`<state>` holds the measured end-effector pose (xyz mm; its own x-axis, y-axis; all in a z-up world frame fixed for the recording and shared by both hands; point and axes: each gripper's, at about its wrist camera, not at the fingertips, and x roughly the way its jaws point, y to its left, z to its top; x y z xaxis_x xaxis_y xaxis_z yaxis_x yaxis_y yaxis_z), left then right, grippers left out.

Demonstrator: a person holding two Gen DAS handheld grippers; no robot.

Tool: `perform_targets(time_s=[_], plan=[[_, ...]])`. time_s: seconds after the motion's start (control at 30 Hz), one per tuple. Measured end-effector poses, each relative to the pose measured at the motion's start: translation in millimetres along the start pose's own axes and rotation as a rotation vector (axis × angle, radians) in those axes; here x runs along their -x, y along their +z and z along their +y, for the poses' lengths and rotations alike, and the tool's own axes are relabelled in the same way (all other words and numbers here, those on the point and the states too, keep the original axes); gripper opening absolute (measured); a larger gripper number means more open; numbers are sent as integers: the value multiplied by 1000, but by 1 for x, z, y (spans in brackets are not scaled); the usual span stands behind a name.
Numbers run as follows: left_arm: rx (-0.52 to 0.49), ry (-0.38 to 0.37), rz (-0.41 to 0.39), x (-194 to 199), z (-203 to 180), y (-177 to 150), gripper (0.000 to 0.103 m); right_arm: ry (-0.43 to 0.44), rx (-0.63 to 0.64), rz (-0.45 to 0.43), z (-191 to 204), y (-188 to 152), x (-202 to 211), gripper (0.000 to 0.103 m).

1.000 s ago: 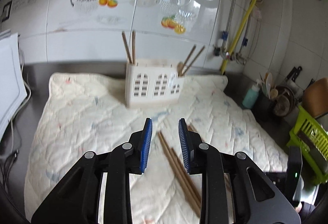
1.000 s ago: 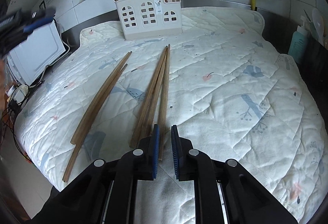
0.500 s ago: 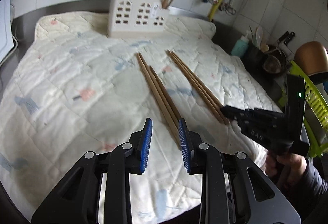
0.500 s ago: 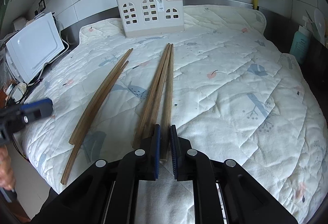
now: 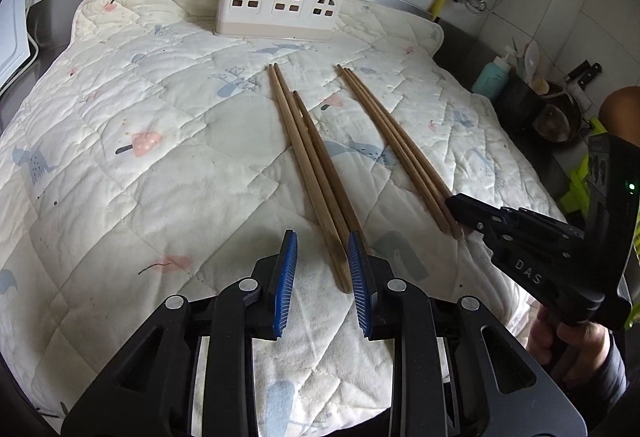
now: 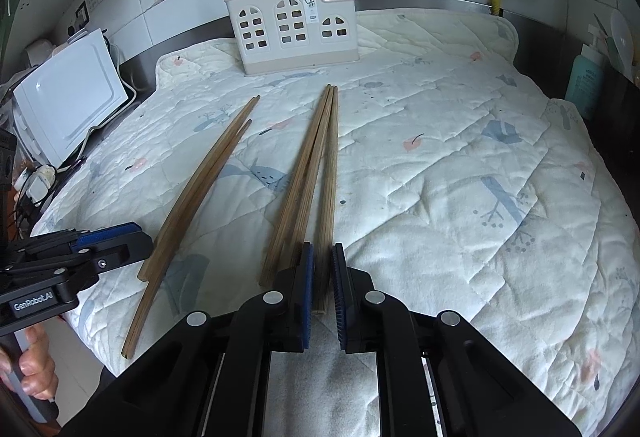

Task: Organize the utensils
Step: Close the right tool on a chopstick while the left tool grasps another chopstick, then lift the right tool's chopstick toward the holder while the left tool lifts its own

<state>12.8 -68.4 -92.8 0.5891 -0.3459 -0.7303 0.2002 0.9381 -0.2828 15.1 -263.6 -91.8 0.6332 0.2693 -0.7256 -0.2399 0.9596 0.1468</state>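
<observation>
My right claw (image 6: 321,277) is pinching the near end of one long brown wooden chopstick (image 6: 329,197), the rightmost of a bundle of three lying on the white quilted cloth (image 6: 460,165) over the counter. My left claw (image 5: 322,269) is spread, its right pad beside the near ends of the left bundle of chopsticks (image 5: 308,157), gripping nothing. At the far edge stands the white plastic holder with window cut-outs (image 6: 294,31), more chopsticks upright inside.
</observation>
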Motion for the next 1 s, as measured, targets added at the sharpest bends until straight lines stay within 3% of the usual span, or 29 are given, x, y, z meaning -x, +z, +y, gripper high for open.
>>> perform_targets(time_s=[0.57, 0.73, 0.87, 1.0], plan=[[-20, 132, -14, -10, -10, 0, 26, 3, -1, -3, 0, -1, 1, 9], [-72, 215, -36, -18, -17, 6, 16, 5, -3, -3, 1, -1, 1, 9], [-40, 175, -30, -15, -4, 9, 8, 10, -8, -4, 0, -1, 2, 9], [-13, 116, -37, -13, 7, 9, 8, 13, -14, -8, -1, -1, 2, 9]])
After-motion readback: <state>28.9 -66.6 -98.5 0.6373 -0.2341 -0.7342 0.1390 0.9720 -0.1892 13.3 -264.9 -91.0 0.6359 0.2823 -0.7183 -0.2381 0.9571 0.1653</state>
